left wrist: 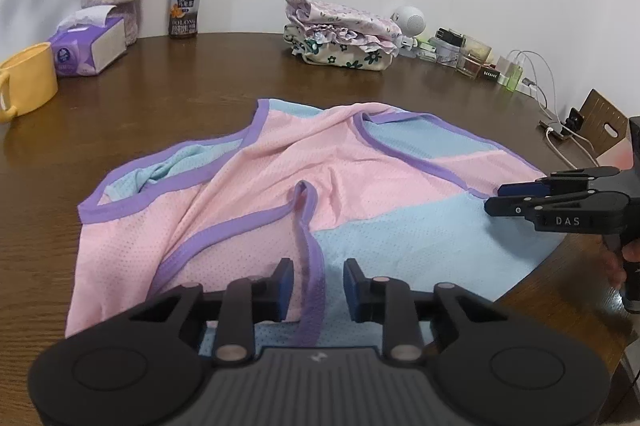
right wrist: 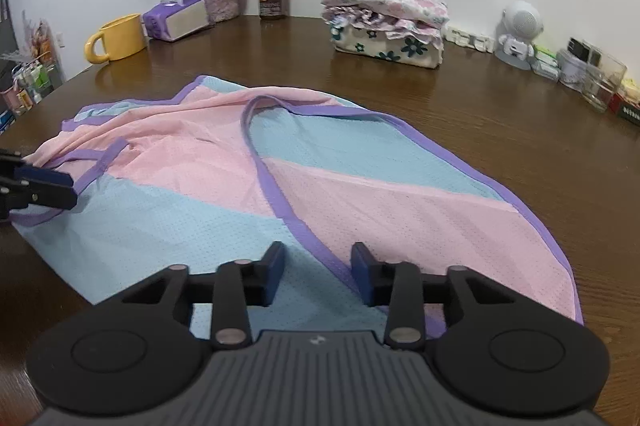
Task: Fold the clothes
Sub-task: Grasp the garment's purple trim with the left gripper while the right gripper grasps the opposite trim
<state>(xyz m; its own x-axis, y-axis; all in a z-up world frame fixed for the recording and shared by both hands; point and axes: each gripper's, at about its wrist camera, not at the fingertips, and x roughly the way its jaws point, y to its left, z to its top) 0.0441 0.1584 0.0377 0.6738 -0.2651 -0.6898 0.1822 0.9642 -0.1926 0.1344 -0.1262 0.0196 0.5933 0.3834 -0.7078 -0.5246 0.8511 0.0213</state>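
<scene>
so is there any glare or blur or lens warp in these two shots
Left wrist view: fisheye bends the table edge and darkens the corners; the mesh top is sharp. Right wrist view: same warp, soft glare on the tabletop, and the right gripper looks slightly soft up close.

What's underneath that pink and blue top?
The pink and blue top lies on the brown wooden table, which shows all around it. Whatever might sit beneath the cloth is covered.
</scene>
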